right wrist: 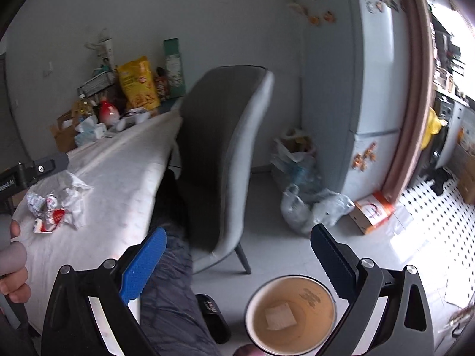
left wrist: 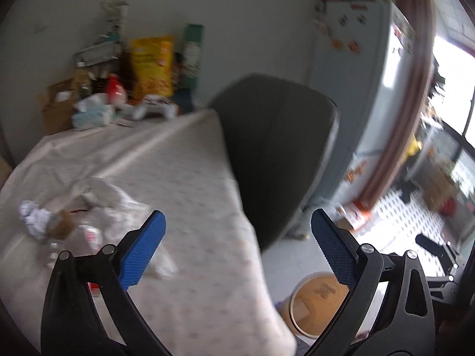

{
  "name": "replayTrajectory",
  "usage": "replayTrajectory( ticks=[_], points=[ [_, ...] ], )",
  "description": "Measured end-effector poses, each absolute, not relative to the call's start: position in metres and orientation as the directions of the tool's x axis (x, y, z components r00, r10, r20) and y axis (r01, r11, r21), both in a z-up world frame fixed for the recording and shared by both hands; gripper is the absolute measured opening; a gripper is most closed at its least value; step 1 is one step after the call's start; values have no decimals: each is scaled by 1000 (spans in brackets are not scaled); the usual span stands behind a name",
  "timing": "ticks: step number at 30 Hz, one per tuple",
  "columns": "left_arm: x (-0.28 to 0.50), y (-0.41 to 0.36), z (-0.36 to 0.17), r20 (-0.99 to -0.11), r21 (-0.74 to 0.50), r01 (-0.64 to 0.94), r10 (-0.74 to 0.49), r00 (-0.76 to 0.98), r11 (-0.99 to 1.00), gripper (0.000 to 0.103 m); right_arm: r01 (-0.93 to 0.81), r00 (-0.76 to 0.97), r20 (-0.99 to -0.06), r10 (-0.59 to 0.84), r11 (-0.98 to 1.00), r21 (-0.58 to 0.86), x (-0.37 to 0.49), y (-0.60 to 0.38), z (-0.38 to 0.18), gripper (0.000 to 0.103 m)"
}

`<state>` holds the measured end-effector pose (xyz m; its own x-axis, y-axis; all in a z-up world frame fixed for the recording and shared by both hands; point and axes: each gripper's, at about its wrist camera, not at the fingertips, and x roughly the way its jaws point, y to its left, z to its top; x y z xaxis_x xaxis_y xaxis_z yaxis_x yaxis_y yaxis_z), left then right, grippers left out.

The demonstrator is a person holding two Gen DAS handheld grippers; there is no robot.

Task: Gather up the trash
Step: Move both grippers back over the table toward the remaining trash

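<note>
Motion blur smears the left wrist view: the trash (left wrist: 74, 222) and clutter (left wrist: 124, 83) lose detail. The bin (right wrist: 292, 314) is cut off below.

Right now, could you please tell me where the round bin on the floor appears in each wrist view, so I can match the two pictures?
Left wrist view: the round bin sits at bottom centre-right, partly behind the left gripper's right-hand finger, below the table's corner.
Right wrist view: the bin is at bottom centre, between the right gripper's open fingers.
Shared landmark: the grey chair beside the table.
</note>
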<state>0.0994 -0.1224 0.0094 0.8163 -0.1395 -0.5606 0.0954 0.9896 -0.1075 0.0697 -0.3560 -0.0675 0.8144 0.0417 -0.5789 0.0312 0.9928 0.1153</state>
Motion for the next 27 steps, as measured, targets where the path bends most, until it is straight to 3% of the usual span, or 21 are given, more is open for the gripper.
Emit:
replayTrajectory(
  ticks=[11, 22, 27],
  points=[
    [75, -27, 21, -513, -133, -17, -54, 857, 991, 97, -149, 820, -539, 193, 981, 126, 82, -273, -44, 96],
    [59, 50, 8, -528, -116, -130, 49, 848, 985, 97, -311, 733, -597, 326, 941, 132, 93, -194, -49, 96],
    [60, 80, -5, -563, -140, -179, 70, 823, 974, 97, -357, 678, -617, 400, 913, 199, 101, -165, -53, 95]
  ],
)
